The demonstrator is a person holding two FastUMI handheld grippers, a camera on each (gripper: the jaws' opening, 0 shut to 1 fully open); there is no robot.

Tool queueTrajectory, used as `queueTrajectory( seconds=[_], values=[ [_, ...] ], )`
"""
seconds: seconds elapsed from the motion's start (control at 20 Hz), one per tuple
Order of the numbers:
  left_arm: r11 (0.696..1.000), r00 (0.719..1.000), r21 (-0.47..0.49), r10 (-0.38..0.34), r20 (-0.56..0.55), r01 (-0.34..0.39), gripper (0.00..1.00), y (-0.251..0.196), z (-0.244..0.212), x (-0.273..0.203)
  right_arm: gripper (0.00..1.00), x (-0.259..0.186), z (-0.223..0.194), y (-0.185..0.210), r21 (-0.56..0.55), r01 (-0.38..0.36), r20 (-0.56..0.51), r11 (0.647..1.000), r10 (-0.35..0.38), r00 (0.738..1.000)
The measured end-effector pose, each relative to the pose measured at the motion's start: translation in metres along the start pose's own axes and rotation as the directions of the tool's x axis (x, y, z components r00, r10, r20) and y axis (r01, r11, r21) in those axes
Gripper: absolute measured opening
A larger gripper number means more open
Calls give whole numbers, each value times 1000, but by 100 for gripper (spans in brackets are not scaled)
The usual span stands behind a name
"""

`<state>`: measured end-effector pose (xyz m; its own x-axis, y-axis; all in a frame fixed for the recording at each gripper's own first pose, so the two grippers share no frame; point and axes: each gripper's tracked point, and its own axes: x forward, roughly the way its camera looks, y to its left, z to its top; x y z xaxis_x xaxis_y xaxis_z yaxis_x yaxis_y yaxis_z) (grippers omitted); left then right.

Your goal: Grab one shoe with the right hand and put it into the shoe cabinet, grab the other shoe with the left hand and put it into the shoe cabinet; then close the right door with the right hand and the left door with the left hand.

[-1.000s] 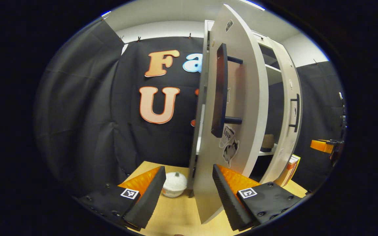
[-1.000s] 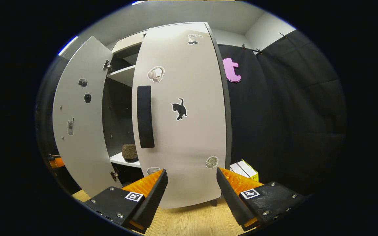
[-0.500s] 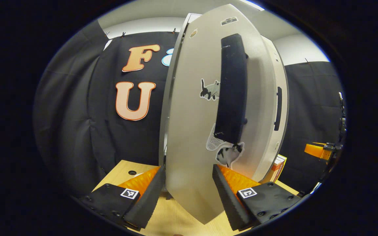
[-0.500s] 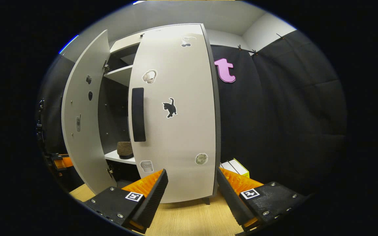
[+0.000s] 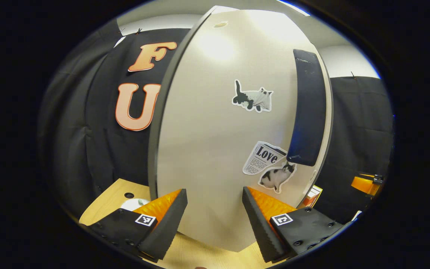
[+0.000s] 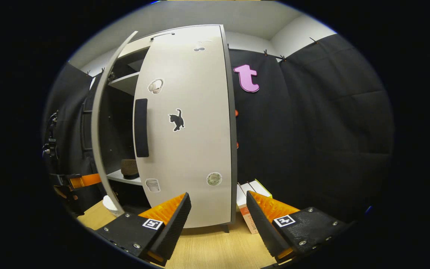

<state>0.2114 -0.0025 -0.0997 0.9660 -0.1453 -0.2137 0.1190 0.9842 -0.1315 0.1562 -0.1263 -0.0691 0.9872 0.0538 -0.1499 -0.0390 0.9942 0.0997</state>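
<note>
Step in hand: closing the doors; the shoes look stowed, one shoe (image 6: 129, 169) sitting on a lower shelf inside the shoe cabinet (image 6: 125, 84).
Left door: the left door (image 5: 222, 142) stands close in front of the left gripper (image 5: 214, 213); in the right gripper view it is seen edge-on (image 6: 101, 123), partly swung in, a gap left.
Right door: the right door (image 6: 189, 130) looks nearly shut, its dark handle (image 6: 141, 127) at the inner edge.
Left gripper: fingers wide apart, holding nothing; whether a finger touches the door panel I cannot tell.
Right gripper: the right gripper (image 6: 218, 215) is spread wide, empty, apart from its door.
Doing it well: push flat on the panel near the handle side, away from the hinge, steadily, so the door neither bounces nor catches the other door's edge.
Surface: a pale wood surface (image 6: 207, 250) carries the cabinet; a small box (image 6: 246, 205) stands just beside its right side, a white round object (image 5: 134, 203) near the left.
Room: black cloth walls, white ceiling.
</note>
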Motion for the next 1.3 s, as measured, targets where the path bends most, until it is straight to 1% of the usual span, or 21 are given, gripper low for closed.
queueTrajectory(
  seconds=[0.05, 0.1, 0.15, 0.25, 0.35, 0.4, 0.55, 0.65, 0.7, 0.75, 0.8, 0.85, 0.9, 0.95, 1.0, 1.15, 1.2, 1.25, 1.3],
  values=[
    [1000, 1000, -1, 6, -8, -6, 97, -4, 2, 4, 92, 1, 1, -1, 0, 2, -1, 1000, -2, 1000],
    [1000, 1000, 0, 8, -2, -8, 97, -7, 8, 5, 92, 3, 3, -2, -1, 4, -1, 1000, -4, 1000],
    [1000, 1000, 4, 11, 6, -11, 100, -9, 16, 3, 92, 4, 5, -3, -2, 5, -2, 1000, -5, 1000],
    [999, 1000, 25, 23, 3, -23, 97, -7, 27, -5, 92, 5, 12, -3, -2, 2, -5, 1000, -2, 1000],
    [998, 999, 45, 34, 16, -35, 97, 0, 46, -20, 92, 5, 23, -4, -10, -1, 3, 1000, 1, 1000],
    [998, 999, 50, 42, 28, -43, 94, 5, 59, -28, 92, 4, 31, -5, -16, -3, 9, 1000, 3, 1000],
    [997, 996, 36, 69, 59, -72, 99, 19, 98, -52, 92, 0, 57, -5, -23, -11, 25, 1000, 11, 1000],
    [996, 992, 30, 84, 89, -87, 94, 29, 127, -70, 92, -6, 75, -4, -20, -19, 38, 1000, 20, 999],
    [995, 990, 31, 89, 109, -93, 94, 33, 142, -81, 86, -9, 85, -4, -16, -24, 46, 1000, 25, 999],
    [994, 987, 36, 96, 127, -101, 97, 38, 156, -91, 92, -11, 95, -2, -13, -29, 53, 1000, 29, 998],
    [993, 984, 44, 103, 143, -110, 99, 43, 169, -102, 92, -13, 106, 0, -12, -33, 61, 999, 34, 998],
    [991, 981, 55, 113, 159, -123, 97, 48, 182, -113, 92, -15, 117, 0, -12, -37, 68, 999, 38, 997],
    [988, 976, 67, 127, 177, -141, 96, 55, 195, -123, 92, -17, 127, 1, -12, -42, 72, 999, 42, 997],
    [984, 971, 80, 141, 192, -158, 94, 62, 206, -134, 85, -21, 137, 1, -12, -48, 76, 999, 48, 996],
    [980, 966, 94, 154, 206, -176, 96, 68, 217, -144, 92, -25, 148, 1, -11, -52, 82, 999, 53, 995],
    [963, 947, 124, 206, 247, -241, 96, 91, 247, -178, 92, -41, 184, 0, -7, -61, 107, 998, 61, 992],
    [954, 938, 131, 230, 258, -270, 94, 99, 255, -189, 92, -47, 195, -1, -9, -62, 119, 998, 63, 991],
    [945, 929, 138, 254, 269, -298, 96, 108, 263, -200, 92, -53, 206, -1, -14, -62, 131, 998, 63, 989],
    [936, 921, 147, 270, 282, -320, 96, 115, 271, -211, 92, -58, 216, -2, -20, -60, 142, 998, 62, 988]
  ],
)
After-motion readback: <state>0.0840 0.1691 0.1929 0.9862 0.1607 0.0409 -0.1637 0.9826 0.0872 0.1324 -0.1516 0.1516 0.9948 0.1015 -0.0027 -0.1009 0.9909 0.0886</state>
